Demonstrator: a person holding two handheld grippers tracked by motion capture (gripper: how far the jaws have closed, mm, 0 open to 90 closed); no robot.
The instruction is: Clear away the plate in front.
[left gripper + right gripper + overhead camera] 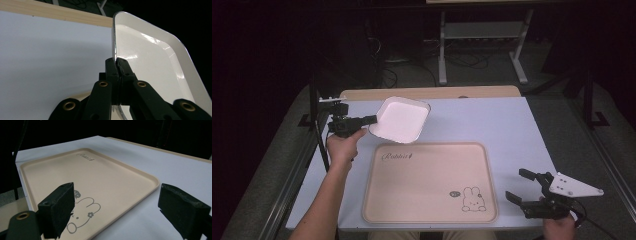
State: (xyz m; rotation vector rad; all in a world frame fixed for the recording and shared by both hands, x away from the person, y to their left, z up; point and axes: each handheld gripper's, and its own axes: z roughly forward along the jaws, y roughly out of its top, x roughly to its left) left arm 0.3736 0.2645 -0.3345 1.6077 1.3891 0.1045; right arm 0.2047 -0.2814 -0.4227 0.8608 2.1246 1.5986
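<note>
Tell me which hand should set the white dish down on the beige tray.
Left. The left gripper is already clamped on the rim of the white dish, holding it tilted just beyond the beige tray. The right gripper stands open and empty by the tray's near right corner, well away from the dish.

White plate [150, 57] glossy, smooth; beige tray [105, 177] matt plastic; table edge [62, 12] wood.

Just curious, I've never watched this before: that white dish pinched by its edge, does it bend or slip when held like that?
The white dish probably stays stiff: clamped only at its rim by the left hand-held gripper, it keeps its shape. Its glossy surface looks slippery, so it might slide. It seems fairly light, since one edge grip carries it.
</note>
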